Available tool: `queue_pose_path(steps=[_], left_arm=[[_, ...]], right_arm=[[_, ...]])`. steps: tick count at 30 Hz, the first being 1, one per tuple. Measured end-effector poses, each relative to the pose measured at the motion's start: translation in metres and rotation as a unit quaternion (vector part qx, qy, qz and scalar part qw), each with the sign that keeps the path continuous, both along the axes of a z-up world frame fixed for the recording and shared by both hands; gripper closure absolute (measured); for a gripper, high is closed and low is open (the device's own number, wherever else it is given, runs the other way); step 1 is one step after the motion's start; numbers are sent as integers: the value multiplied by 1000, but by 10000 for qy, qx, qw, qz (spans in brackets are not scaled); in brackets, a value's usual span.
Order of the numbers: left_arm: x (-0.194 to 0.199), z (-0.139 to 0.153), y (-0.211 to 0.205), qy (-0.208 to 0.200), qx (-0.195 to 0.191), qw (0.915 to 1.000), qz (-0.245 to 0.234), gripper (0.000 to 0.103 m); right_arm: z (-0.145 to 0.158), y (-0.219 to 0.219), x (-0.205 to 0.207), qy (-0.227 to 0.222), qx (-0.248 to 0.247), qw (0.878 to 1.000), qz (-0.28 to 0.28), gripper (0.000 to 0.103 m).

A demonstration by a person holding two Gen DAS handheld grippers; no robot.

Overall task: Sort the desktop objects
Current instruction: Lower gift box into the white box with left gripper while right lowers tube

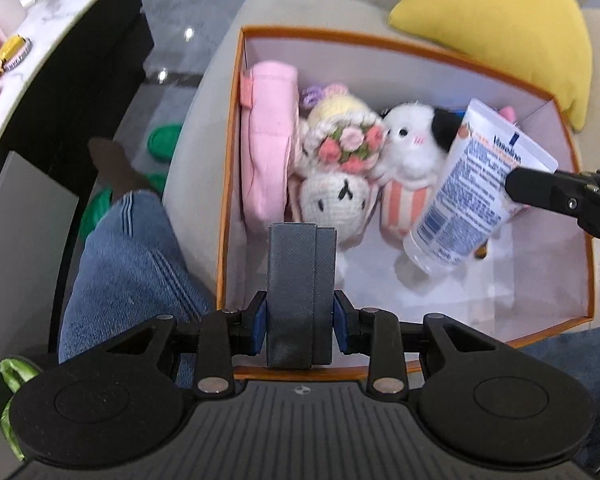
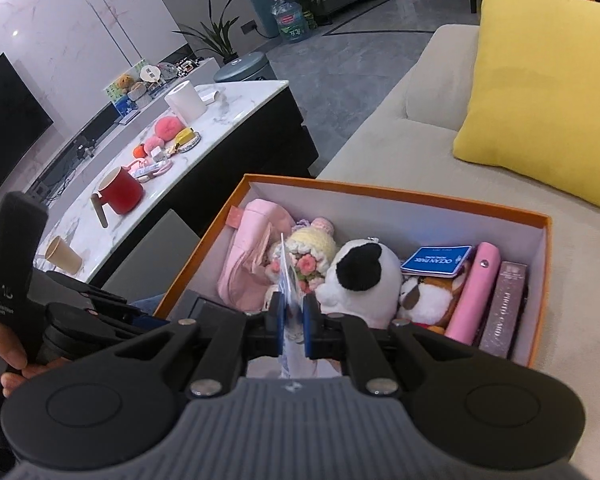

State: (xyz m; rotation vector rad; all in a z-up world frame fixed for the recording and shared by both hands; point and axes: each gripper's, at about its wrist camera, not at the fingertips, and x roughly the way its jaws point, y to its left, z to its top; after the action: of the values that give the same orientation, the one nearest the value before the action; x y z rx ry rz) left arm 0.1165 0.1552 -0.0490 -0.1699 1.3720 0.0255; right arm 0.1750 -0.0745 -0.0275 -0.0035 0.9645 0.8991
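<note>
far left in my right wrist view, the marble worktop (image 2: 236,110) carries a paper cup (image 2: 62,254), a red mug (image 2: 120,190), small pink and orange bits, and a white roll (image 2: 186,100). a hand (image 2: 10,360) at the left edge grips the handle of my other rig.

in my left wrist view, a denim knee (image 1: 128,256) sits left of the orange box (image 1: 230,160), which rests on the beige sofa (image 2: 380,148). my left tongs (image 1: 300,320) are clamped on a dark grey box (image 1: 300,288), blue pads pressing its two sides, held upright over the near edge of the orange box.

inside, left to right: pink pouch (image 1: 266,140) against the left wall, crochet doll (image 1: 336,172) with a flower wreath, black and white plush (image 1: 412,144), a brown and white plush (image 2: 426,298), blue card (image 2: 438,260) on top of it, pink tube case (image 2: 476,292), dark patterned box (image 2: 504,308) by the right wall.

my right tongs (image 2: 292,320) are together on the flat crimped end of a white vaseline tube (image 1: 472,192). it hangs tilted, cap down, over the right half of the orange box, above the plush toys. can't tell if the cap touches anything.

yellow cushion (image 1: 500,28) on the sofa behind the orange box, to the right.
</note>
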Motion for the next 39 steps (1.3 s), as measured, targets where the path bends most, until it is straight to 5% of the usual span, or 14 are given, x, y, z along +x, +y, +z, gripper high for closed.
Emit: queue_pose_path(steps=[10, 17, 26, 36, 39], left_arm=[[23, -11, 0, 817, 395, 9948, 460, 65], [34, -25, -6, 1000, 823, 9901, 542, 65], [19, -35, -43, 669, 1714, 9820, -419, 62], [-8, -12, -46, 196, 1929, 9796, -522, 56], [-18, -1, -54, -32, 2191, 9733, -688, 56]], right_arm=[[-24, -1, 17, 191, 347, 9990, 226, 94], [-40, -12, 29, 625, 739, 9947, 333, 94], [-48, -10, 18, 653, 657, 9949, 403, 94], [-52, -10, 15, 648, 594, 9955, 367, 94], [-53, -11, 15, 657, 588, 9955, 362, 94]])
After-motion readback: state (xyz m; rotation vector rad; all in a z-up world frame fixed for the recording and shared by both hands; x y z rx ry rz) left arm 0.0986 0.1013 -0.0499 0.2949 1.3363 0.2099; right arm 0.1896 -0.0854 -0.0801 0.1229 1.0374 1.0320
